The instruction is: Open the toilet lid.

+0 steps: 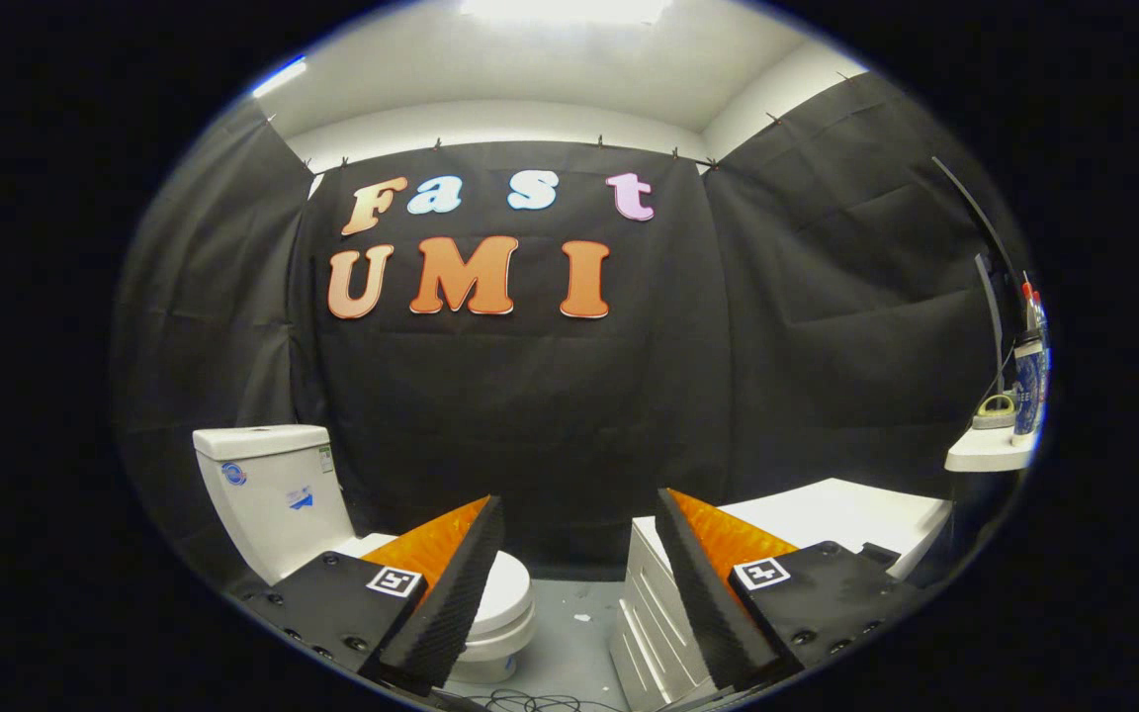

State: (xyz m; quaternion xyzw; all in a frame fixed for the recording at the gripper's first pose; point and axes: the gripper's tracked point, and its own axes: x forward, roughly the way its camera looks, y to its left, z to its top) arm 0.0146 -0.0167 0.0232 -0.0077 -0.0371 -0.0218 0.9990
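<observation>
A white toilet stands at the lower left, its tank (273, 489) against the black cloth wall. Its lid (507, 590) lies flat and closed on the bowl, partly hidden behind my left finger (451, 583). My gripper (579, 514) is open with a wide gap and nothing between the fingers. It hangs above and short of the toilet, touching nothing. The right finger (703, 583) overlaps a white cabinet.
A white drawer cabinet (654, 613) with a flat top stands right of the toilet. A small white shelf (990, 450) at the far right carries bottles and a tape roll. Grey floor (574, 633) lies between toilet and cabinet, with cables near the fingers.
</observation>
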